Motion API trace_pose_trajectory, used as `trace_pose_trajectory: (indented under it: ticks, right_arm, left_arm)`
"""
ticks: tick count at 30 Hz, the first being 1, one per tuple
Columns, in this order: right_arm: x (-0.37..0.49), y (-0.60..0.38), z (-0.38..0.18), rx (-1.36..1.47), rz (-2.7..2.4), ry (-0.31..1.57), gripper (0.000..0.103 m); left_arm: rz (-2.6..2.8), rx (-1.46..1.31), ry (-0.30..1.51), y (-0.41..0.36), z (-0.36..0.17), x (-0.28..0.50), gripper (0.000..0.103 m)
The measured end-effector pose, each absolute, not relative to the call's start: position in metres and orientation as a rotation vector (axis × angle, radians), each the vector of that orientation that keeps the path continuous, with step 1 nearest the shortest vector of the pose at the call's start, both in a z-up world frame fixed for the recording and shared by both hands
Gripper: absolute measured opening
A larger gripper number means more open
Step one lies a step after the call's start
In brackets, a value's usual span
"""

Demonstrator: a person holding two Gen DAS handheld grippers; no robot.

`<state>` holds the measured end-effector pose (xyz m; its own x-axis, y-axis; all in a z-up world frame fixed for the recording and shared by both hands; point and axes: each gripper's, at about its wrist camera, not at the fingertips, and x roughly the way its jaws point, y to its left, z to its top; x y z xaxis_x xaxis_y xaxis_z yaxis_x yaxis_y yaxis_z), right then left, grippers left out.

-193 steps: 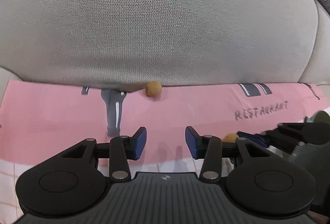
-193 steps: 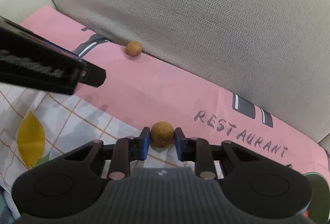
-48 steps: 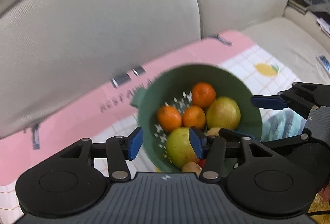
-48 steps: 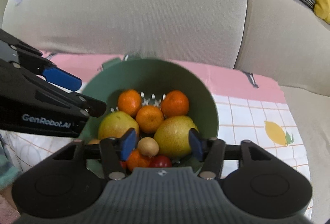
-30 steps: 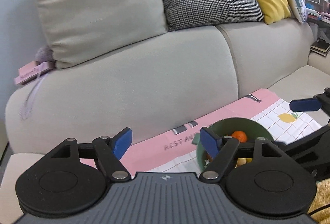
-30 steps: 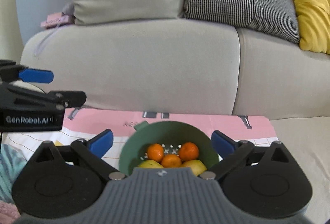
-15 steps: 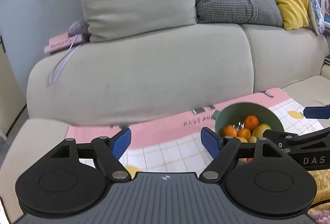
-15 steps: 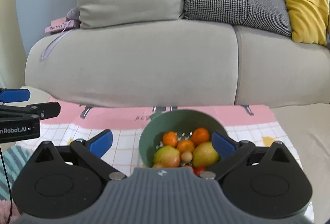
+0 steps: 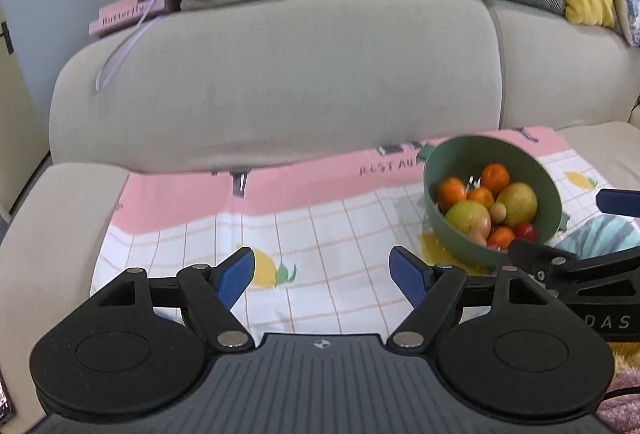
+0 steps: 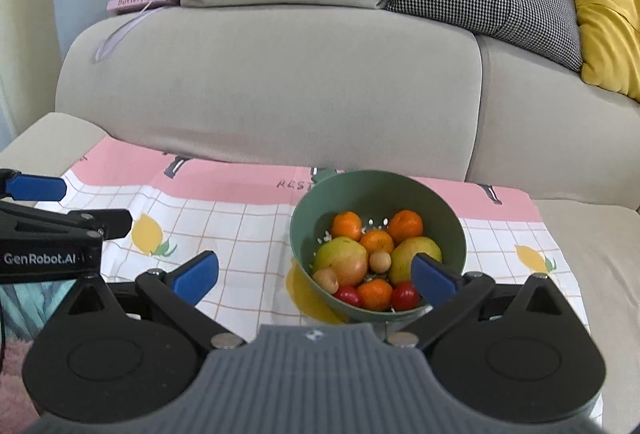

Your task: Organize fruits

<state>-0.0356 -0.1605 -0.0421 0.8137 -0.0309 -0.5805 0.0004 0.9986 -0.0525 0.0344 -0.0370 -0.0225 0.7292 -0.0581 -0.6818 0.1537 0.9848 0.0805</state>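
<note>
in the right wrist view the green bowl [image 10: 452,230] has its near rim hidden behind the right gripper [image 10: 314,272], and the fruit at the bottom of the pile is mostly covered by the pieces above. the bowl also hides the end of the word printed on the pink-edged cloth [image 10: 224,210]. the left gripper [image 10: 36,206] is cut off by the left edge.

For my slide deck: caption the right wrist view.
Open right gripper above a green colander of fruit on a checked cloth on a sofa.
</note>
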Motion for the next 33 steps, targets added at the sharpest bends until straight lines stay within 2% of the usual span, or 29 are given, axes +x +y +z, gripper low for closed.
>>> trace_pose_trajectory:
  ticks: [10,33]
  right_arm:
    - [-0.029,-0.158,-0.061,-0.051,-0.025,0.706,0.099]
    - [-0.030,-0.167,-0.064,0.010,-0.038,0.712,0.099]
  left_arm:
    - [-0.090,0.162,0.822,-0.038,-0.040,0.037,0.090]
    - [-0.070,0.196,0.816,-0.044,-0.039,0.035,0.090]
